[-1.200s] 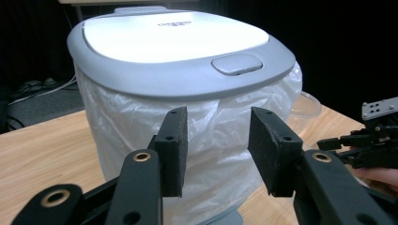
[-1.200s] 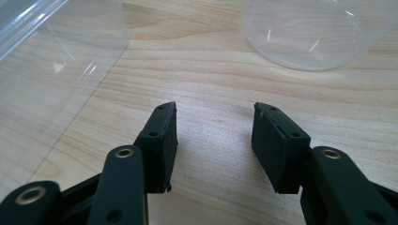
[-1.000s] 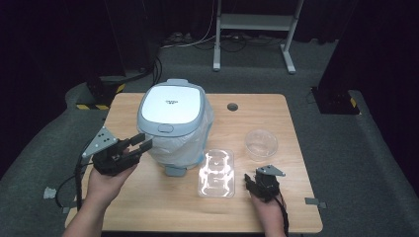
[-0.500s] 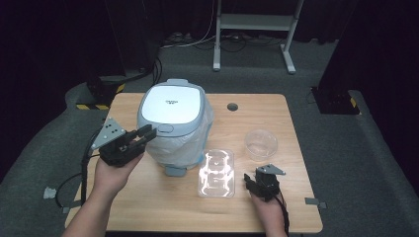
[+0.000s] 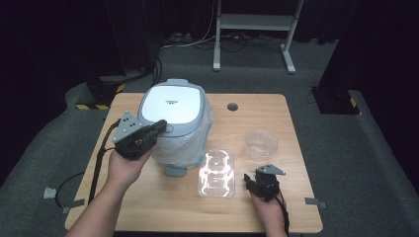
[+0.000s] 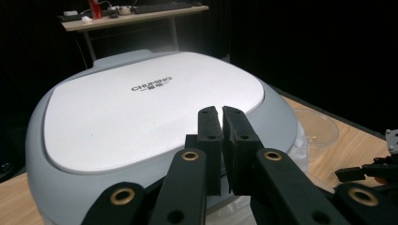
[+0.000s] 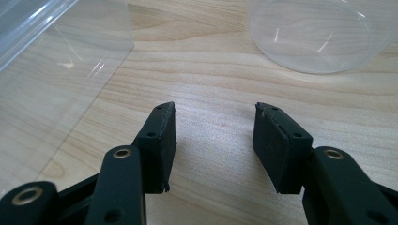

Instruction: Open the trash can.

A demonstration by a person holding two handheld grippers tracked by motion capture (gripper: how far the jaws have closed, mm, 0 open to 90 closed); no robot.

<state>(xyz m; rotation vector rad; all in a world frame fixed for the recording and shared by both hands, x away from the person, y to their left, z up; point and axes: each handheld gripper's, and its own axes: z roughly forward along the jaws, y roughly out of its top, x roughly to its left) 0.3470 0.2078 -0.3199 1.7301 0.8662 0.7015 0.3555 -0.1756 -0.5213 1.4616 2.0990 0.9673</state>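
A rice cooker [image 5: 173,106] with a white lid and grey-blue body stands at the back left of the wooden table [image 5: 296,212]. My left gripper [image 5: 160,126] is at its front left edge, tips over the lid rim [image 6: 141,108]. Its jaws have just been closing; in the left gripper view my left gripper [image 6: 221,112] is shut with nothing between the pads. My right gripper [image 5: 256,178] rests near the front right and, in its own view, my right gripper [image 7: 213,136] stands open over bare wood. A clear tray [image 5: 216,173] and a clear bowl [image 5: 261,144] lie close ahead of it.
Clear plastic film wraps the cooker's lower body [image 5: 190,148]. A round cable hole [image 5: 232,106] is at the table's back. Behind the table stands a metal frame [image 5: 254,22], with cables on the floor. The tray's edge [image 7: 56,51] and the bowl [image 7: 319,33] flank the right jaws.
My left hand has moved right and slightly up to the cooker's lid edge, and its jaws have closed. The right gripper, tray and bowl have stayed put.
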